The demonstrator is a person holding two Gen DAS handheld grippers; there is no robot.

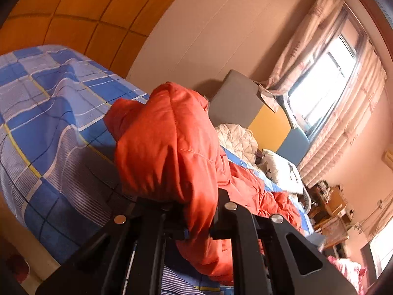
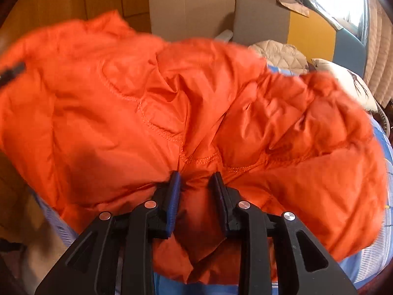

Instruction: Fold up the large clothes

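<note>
An orange quilted puffer jacket (image 1: 167, 142) hangs lifted over the bed. A fold of it drapes over my left gripper (image 1: 197, 221), which is shut on the fabric with its fingertips hidden under the cloth. The rest of the jacket trails down to the right across the bed. In the right wrist view the jacket (image 2: 147, 98) fills most of the picture, slightly blurred. A bunched ridge of its fabric, near a stitched seam, is pinched in my right gripper (image 2: 196, 191), between the blue-padded left finger (image 2: 175, 196) and the black right one.
The bed has a blue checked cover (image 1: 49, 113). At its head lie a cream quilted garment (image 1: 238, 140) and a white pillow (image 1: 282, 169), against grey, yellow and blue headboard panels (image 1: 235, 98). A wooden wardrobe (image 1: 73, 12) stands behind. A curtained window (image 1: 326, 78) and cluttered desk (image 1: 331, 206) are to the right.
</note>
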